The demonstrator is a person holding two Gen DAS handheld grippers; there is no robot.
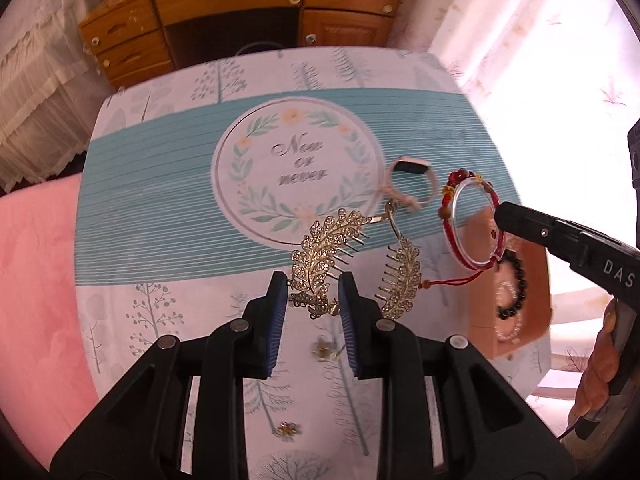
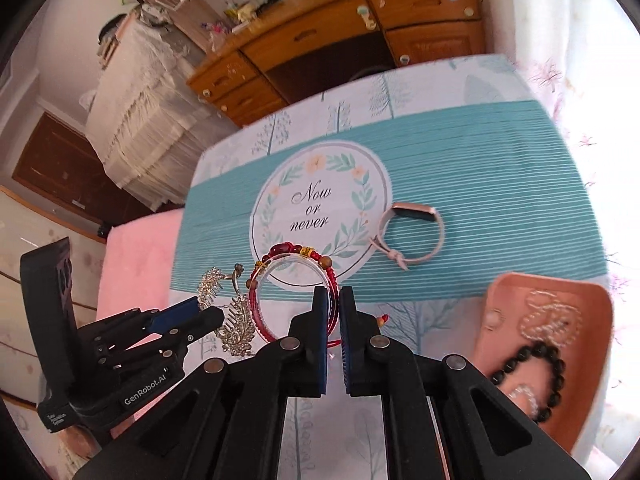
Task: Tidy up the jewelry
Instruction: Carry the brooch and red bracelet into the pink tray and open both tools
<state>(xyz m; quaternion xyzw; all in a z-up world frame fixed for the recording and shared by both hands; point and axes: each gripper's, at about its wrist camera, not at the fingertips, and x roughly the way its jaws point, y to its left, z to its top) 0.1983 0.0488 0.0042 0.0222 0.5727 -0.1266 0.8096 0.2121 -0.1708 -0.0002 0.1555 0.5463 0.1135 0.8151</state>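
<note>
My left gripper [image 1: 312, 286] is shut on a gold leaf-shaped rhinestone hair comb [image 1: 320, 256] and holds it above the table; it also shows in the right wrist view [image 2: 236, 324]. My right gripper [image 2: 334, 300] is shut on a red cord and clear bangle bracelet [image 2: 280, 280], lifted above the table; it also shows in the left wrist view [image 1: 476, 222]. A pink tray [image 2: 592, 320] at the right holds a black bead bracelet [image 2: 544, 368] and clear bead bracelets [image 2: 548, 316]. A pink smart band [image 2: 416, 232] lies on the tablecloth.
Two small gold flower earrings [image 1: 286, 430] lie on the patterned tablecloth [image 1: 160, 200] near me. A wooden desk [image 1: 240, 12] stands beyond the table. A pink blanket [image 1: 36, 280] lies at the left, a curtain [image 1: 540, 60] at the right.
</note>
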